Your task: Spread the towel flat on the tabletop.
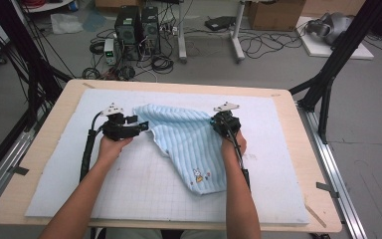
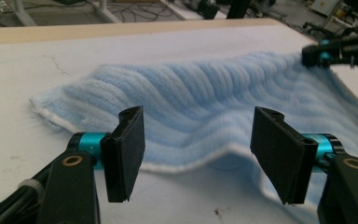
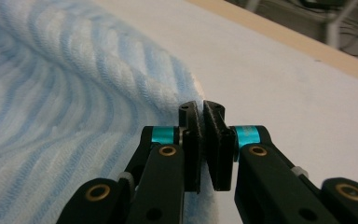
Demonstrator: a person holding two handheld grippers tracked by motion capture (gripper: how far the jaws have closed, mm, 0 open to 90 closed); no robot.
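A light blue striped towel [image 1: 184, 139] lies rumpled on the white mat, with a small rabbit patch [image 1: 197, 175] at its near corner. My left gripper [image 1: 143, 127] is at the towel's left edge. In the left gripper view, the left gripper [image 2: 198, 149] stands open, and the towel's [image 2: 191, 102] white hem arches up just ahead of the pads without touching them. My right gripper [image 1: 218, 121] is at the towel's right edge. In the right gripper view, the right gripper [image 3: 203, 116] is shut on a fold of the towel [image 3: 51, 116]. The left gripper view also shows the right gripper [image 2: 321, 55] pinching the far corner.
The white gridded mat [image 1: 129, 189] covers most of the wooden table [image 1: 45, 144]. Black frame posts [image 1: 328, 74] stand at both sides. Computer towers [image 1: 137, 27] and cables lie on the floor beyond the far edge.
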